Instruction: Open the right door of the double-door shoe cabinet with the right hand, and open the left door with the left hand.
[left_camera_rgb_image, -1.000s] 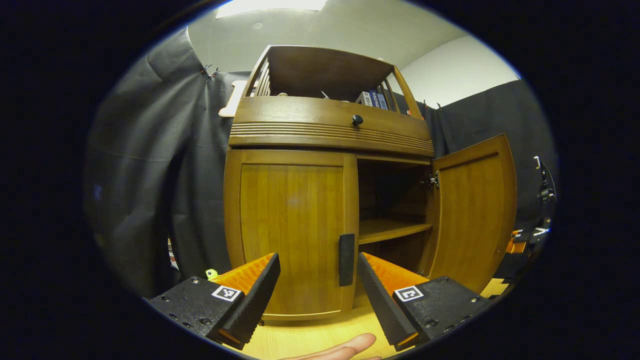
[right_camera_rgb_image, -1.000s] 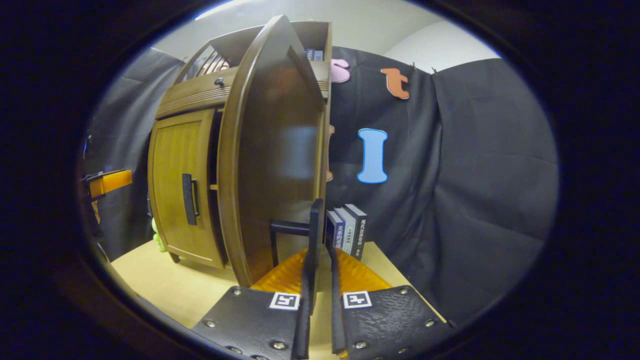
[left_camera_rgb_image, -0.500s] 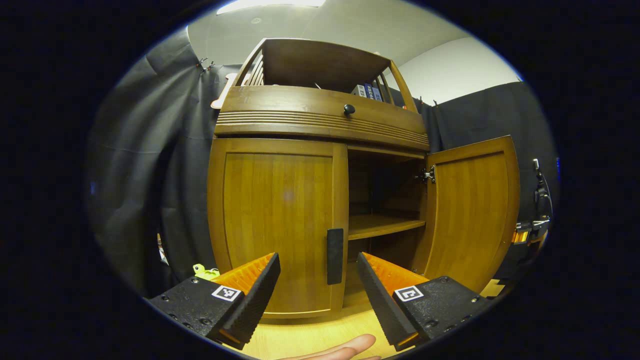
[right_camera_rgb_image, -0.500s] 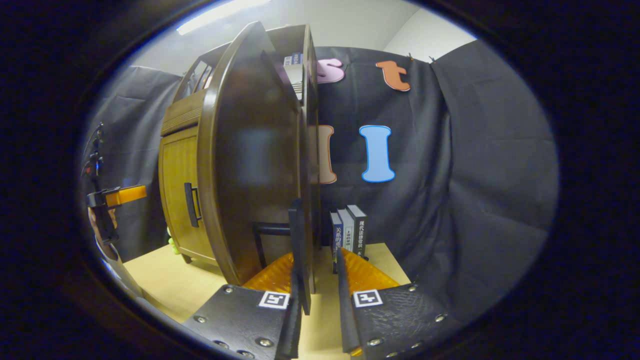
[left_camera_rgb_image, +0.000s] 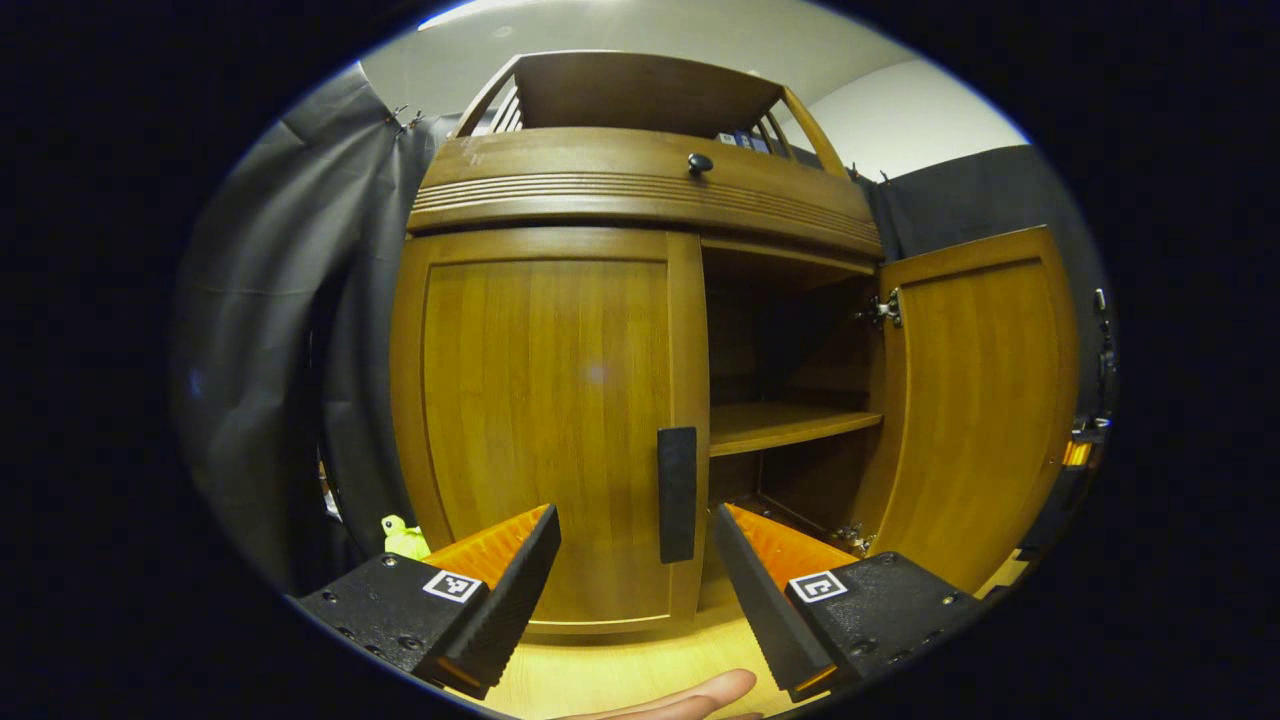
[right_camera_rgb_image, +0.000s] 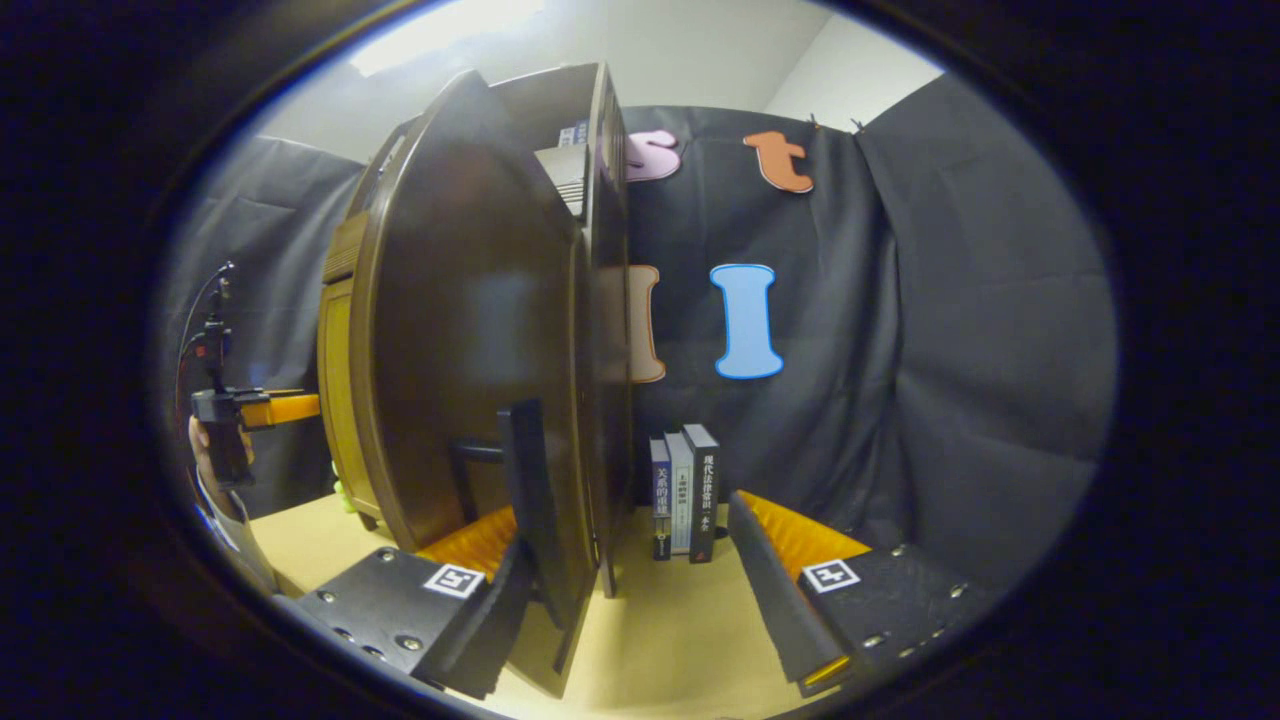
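Left gripper (left_camera_rgb_image: 635, 560), jaws spread, faces the closed left door's handle (left_camera_rgb_image: 677, 494). Right gripper (right_camera_rgb_image: 630, 590), jaws spread, straddles the open right door (right_camera_rgb_image: 470, 360).

Overhead ceiling light (left_camera_rgb_image: 520, 10) brightens the left gripper view, with a faint glare spot on the closed left door (left_camera_rgb_image: 545, 420). The cabinet's open interior (left_camera_rgb_image: 790, 350) falls into shadow. In the right gripper view, the right door (right_camera_rgb_image: 470, 350) looms dim and soft. Fisheye distortion bows straight edges.
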